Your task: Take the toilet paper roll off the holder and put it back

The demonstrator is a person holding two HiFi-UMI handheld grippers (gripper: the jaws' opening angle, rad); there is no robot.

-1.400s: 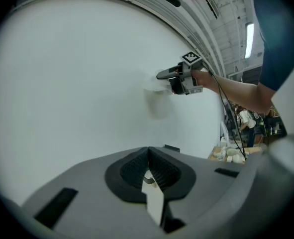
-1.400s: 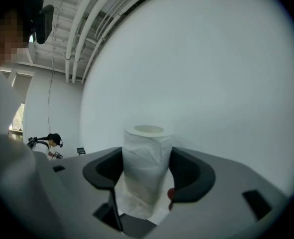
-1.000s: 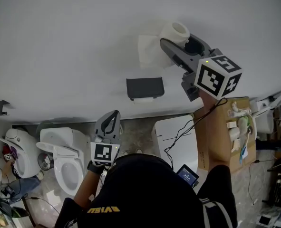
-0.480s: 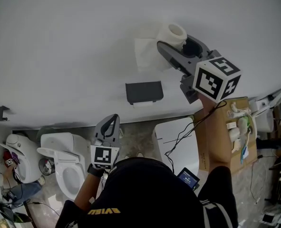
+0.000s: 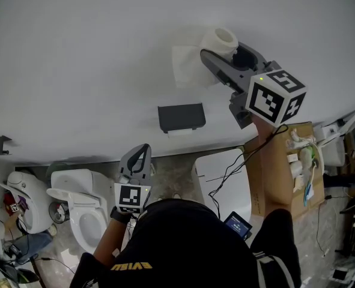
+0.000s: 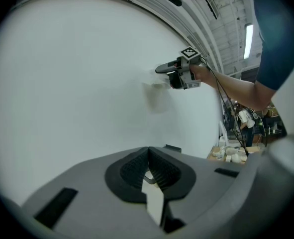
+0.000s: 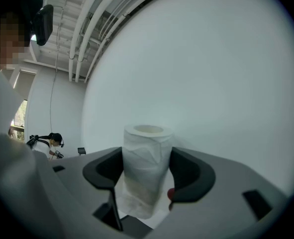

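Up against the plain white wall (image 5: pixel 75 53) in the head view, the white toilet paper roll (image 5: pixel 220 39) is off its mount. My right gripper (image 5: pixel 221 49) holds it close to the wall, and a loose sheet (image 5: pixel 189 65) hangs from it. The dark grey rectangular holder (image 5: pixel 181 114) sits bare on the wall, well apart from the roll and nearer the floor. I judge that the taking-off is done and the putting-back is the step in hand. My left gripper (image 5: pixel 145 146) hangs low, near neither of them. Below, the room is cluttered: white toilets (image 5: pixel 84 203) stand on a grey floor, and a brown cardboard box (image 5: pixel 279 167) holds white fittings.

From the left gripper view, its jaws are together with nothing between them. Beyond them I see only bare wall and the other tool far off.

From the right gripper view, the roll stands upright between the two dark pads. Both pads press into its sides, and the paper is wrinkled where they bite. Behind it is plain wall, with ceiling pipes and a distant person (image 7: pixel 49 141) at the left.

Next I need to carry the roll to the holder and line up its hollow core with the mount. I cannot make out the mount's bar from here. The paper is soft, so I would keep the squeeze light and keep the hanging sheet from snagging.
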